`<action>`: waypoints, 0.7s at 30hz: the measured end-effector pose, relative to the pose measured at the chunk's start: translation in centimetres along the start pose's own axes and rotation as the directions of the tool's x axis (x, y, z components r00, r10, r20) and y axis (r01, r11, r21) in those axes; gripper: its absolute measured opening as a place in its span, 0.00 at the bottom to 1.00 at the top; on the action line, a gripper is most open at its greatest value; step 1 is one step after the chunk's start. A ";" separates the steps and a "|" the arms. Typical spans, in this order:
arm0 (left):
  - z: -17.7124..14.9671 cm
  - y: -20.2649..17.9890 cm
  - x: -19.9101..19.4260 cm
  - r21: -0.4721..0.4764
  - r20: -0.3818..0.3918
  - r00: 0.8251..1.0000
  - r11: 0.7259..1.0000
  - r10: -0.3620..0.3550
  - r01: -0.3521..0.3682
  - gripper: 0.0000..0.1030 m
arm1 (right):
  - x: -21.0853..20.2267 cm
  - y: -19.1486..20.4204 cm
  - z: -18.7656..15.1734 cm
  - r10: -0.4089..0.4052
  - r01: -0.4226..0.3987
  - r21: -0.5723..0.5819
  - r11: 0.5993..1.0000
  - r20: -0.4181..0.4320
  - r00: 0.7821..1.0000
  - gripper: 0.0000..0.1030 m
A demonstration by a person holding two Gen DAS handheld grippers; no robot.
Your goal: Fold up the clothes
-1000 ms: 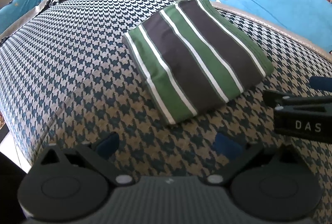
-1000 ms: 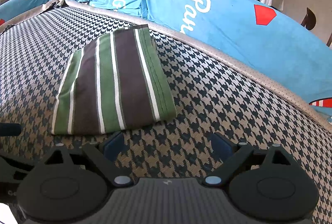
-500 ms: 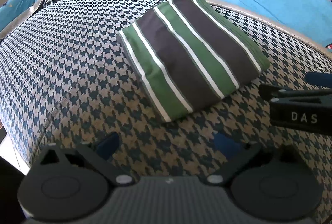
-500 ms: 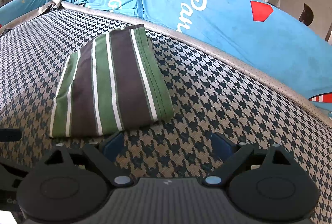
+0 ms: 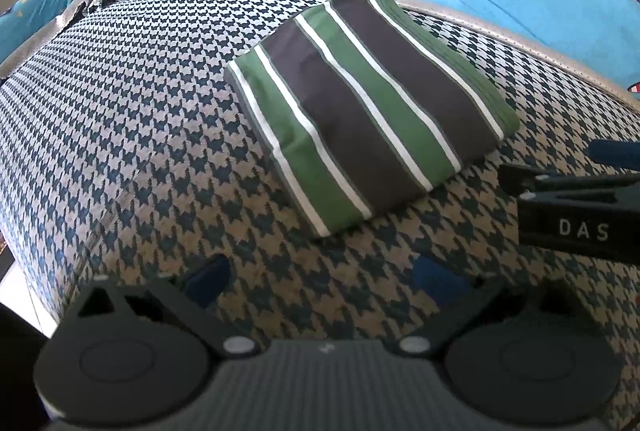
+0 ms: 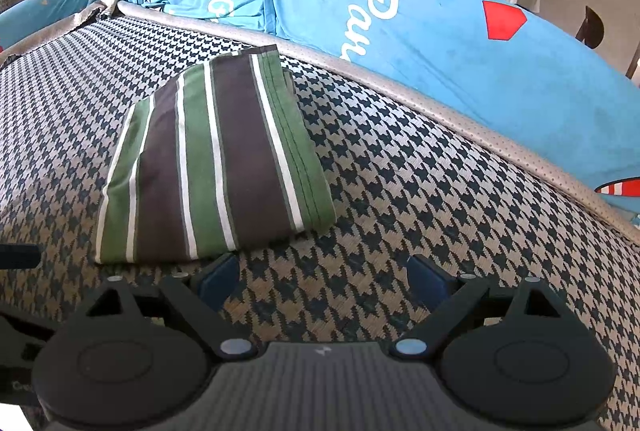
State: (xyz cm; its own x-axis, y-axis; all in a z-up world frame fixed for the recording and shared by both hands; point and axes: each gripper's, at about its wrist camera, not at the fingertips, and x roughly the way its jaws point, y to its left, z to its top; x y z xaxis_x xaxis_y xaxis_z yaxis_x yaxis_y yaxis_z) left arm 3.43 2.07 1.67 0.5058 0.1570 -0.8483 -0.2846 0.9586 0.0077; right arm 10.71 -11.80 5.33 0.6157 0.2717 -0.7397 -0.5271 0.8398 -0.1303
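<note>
striped cloth [image 5: 368, 111] is seen folded into a neat pad on the houndstooth mat [image 5: 140, 135], just short of the mat's grey trim | soft, light, floppy stuff, probably best pinched at a near corner | left gripper [image 5: 324, 277] spread wide, nothing held | right gripper [image 6: 322, 273] spread wide too, parked just beside the cloth's near edge

Your left gripper [image 5: 322, 277] has eased back slightly, so the folded striped cloth [image 5: 368, 115] sits a bit farther ahead of its open jaws. Your right gripper [image 6: 320, 271] has crept closer; its left fingertip [image 6: 218, 273] now nearly meets the cloth's near edge.
</note>
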 end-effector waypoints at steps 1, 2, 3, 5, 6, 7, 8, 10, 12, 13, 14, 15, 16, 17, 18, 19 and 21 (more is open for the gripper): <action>0.0 0.0 0.0 0.002 0.000 1.000 1.000 0.000 0.000 1.00 | 0.0 0.0 0.0 -0.001 0.001 0.000 1.000 0.000 1.000 0.89; 0.0 0.0 0.0 0.004 0.000 1.000 1.000 0.001 -0.001 1.00 | 0.0 0.0 0.0 -0.001 0.001 0.000 1.000 0.000 1.000 0.89; -0.1 -0.1 0.0 0.007 0.000 1.000 1.000 0.002 -0.002 1.00 | 0.0 0.0 0.0 -0.002 0.002 0.001 1.000 0.000 1.000 0.89; -0.1 -0.2 0.0 0.010 0.001 1.000 1.000 0.004 -0.004 1.00 | 0.0 0.0 0.0 -0.004 0.004 0.002 1.000 0.000 1.000 0.89; -0.1 -0.2 0.0 0.012 0.002 1.000 1.000 0.005 -0.005 1.00 | 0.0 0.0 0.0 -0.006 0.006 0.003 1.000 0.000 1.000 0.89; -0.1 -0.3 0.0 0.015 0.003 1.000 1.000 0.004 -0.005 1.00 | 0.1 0.0 0.1 -0.007 0.007 0.003 1.000 0.000 1.000 0.89; 0.0 -0.3 0.0 0.017 0.004 1.000 1.000 0.004 -0.004 1.00 | 0.1 0.0 0.1 -0.009 0.009 0.004 1.000 0.000 1.000 0.89; 0.0 -0.4 -0.1 0.021 0.005 1.000 1.000 0.004 -0.004 1.00 | 0.1 0.0 0.1 -0.010 0.010 0.006 1.000 -0.001 1.000 0.89; 0.0 -0.4 -0.1 0.021 0.005 1.000 1.000 0.004 -0.004 1.00 | 0.1 0.0 0.1 -0.010 0.010 0.007 1.000 -0.002 1.000 0.89; 0.0 -0.4 0.0 0.021 0.004 1.000 1.000 0.004 -0.004 1.00 | 0.1 0.0 0.1 -0.010 0.010 0.007 1.000 -0.002 1.000 0.89; 0.0 -0.4 0.0 0.021 0.002 1.000 1.000 0.003 -0.003 1.00 | 0.1 0.0 0.1 -0.010 0.010 0.006 1.000 -0.002 1.000 0.89; 0.1 -0.4 0.0 0.021 0.000 1.000 1.000 0.001 -0.001 1.00 | 0.2 0.0 0.1 -0.010 0.010 0.006 1.000 -0.003 1.000 0.89; 0.1 -0.5 0.1 0.021 -0.003 1.000 1.000 0.000 0.000 1.00 | 0.2 0.0 0.1 -0.010 0.010 0.004 1.000 -0.003 1.000 0.89; 0.1 -0.5 0.2 0.021 -0.006 1.000 1.000 -0.002 0.002 1.00 | 0.2 0.0 0.1 -0.010 0.010 0.003 1.000 -0.003 1.000 0.89; 0.2 -0.5 0.3 0.020 -0.009 1.000 1.000 -0.004 0.005 1.00 | 0.3 0.1 0.1 -0.011 0.011 0.002 1.000 -0.004 1.000 0.89; 0.2 -0.5 0.3 0.020 -0.011 1.000 1.000 -0.007 0.007 1.00 | 0.3 0.1 0.1 -0.011 0.011 0.001 1.000 -0.004 1.000 0.89; 0.1 -0.6 0.3 0.021 -0.011 1.000 1.000 -0.008 0.008 1.00 | 0.3 0.1 0.1 -0.012 0.012 0.000 1.000 -0.004 1.000 0.89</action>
State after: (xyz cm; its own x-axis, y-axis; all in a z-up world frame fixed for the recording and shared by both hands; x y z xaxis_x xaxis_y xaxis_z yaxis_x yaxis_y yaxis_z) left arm 3.81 1.51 1.47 0.4994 0.1467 -0.8539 -0.2635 0.9646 0.0116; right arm 10.87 -11.58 5.16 0.6197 0.2600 -0.7405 -0.5200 0.8428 -0.1393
